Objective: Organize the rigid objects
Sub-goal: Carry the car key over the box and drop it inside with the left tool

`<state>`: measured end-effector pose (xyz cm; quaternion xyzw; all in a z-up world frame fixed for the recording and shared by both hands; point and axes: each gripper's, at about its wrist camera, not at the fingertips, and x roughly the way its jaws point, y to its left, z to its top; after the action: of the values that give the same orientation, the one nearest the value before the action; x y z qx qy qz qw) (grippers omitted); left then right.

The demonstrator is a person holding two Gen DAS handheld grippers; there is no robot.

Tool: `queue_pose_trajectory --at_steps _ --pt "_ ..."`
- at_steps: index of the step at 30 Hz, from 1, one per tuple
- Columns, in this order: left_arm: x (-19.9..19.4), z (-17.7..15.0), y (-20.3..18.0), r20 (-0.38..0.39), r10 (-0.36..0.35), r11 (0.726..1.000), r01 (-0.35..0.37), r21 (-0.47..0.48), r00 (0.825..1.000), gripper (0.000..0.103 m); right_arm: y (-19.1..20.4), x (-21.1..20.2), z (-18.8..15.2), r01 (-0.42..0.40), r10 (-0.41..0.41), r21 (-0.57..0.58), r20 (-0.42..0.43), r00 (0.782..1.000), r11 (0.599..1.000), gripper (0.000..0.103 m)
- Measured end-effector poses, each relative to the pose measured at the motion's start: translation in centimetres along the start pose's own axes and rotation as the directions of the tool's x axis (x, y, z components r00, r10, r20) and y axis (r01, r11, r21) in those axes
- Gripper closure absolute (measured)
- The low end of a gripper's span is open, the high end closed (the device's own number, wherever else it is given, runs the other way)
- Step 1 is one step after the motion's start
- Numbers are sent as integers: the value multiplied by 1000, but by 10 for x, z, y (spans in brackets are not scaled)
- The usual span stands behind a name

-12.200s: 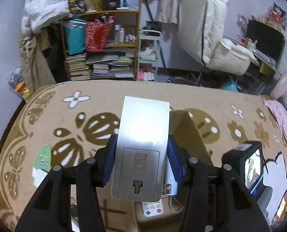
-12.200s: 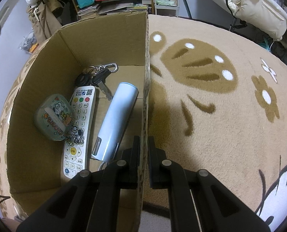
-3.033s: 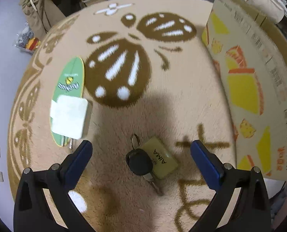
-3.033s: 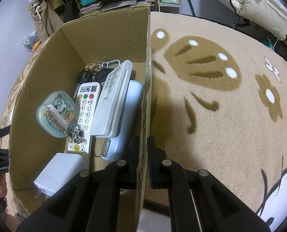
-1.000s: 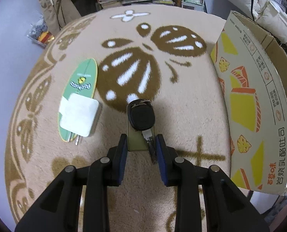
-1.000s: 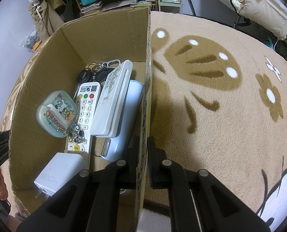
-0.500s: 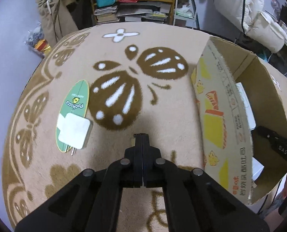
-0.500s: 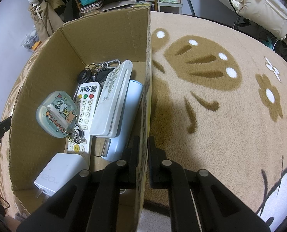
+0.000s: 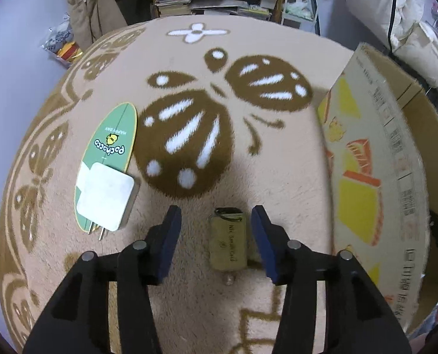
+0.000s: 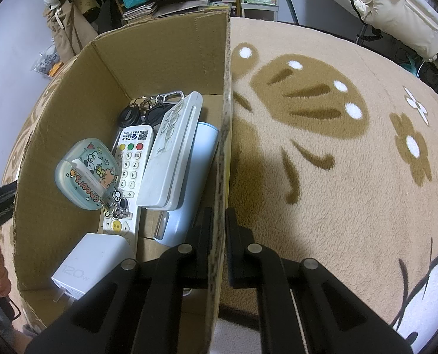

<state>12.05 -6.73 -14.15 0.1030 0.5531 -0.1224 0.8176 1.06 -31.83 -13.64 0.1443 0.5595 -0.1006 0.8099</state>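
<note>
Two grippers share the job. One, the right gripper (image 10: 218,237), is clamped on the brown cardboard box's near wall (image 10: 222,159), probably to steady it. Its partner, the left gripper (image 9: 215,230), gapes wide and empty, the olive key tag (image 9: 227,246) lying between its fingers on the beige butterfly-patterned carpet (image 9: 278,183). Cluttered shelves stand beyond.

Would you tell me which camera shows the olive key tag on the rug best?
The left wrist view: the olive key tag lies in full sight on the rug between the open left gripper's jaws. The right wrist view shows none of it.
</note>
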Motion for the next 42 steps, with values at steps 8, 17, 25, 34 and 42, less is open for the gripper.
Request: queue_pose_trajectory --at_steps 8,17,25,34,42 --pt "26 -6 -4 -77 2 1000 -1 17 997 74 1 0 0 -1 1 0 0 1000 1000 95" --pt "-11 -1 -15 51 49 998 -51 39 997 76 0 0 0 -1 1 1 0 1000 1000 95" --pt "-56 4 -46 162 -7 994 -11 110 987 100 0 0 0 -1 1 1 0 1000 1000 95" --pt "-83 5 -50 242 -7 995 -16 94 970 100 0 0 0 -1 1 0 0 1000 1000 95" --pt "-147 7 -74 394 -88 990 38 134 915 100 0 0 0 -1 1 1 0 1000 1000 95"
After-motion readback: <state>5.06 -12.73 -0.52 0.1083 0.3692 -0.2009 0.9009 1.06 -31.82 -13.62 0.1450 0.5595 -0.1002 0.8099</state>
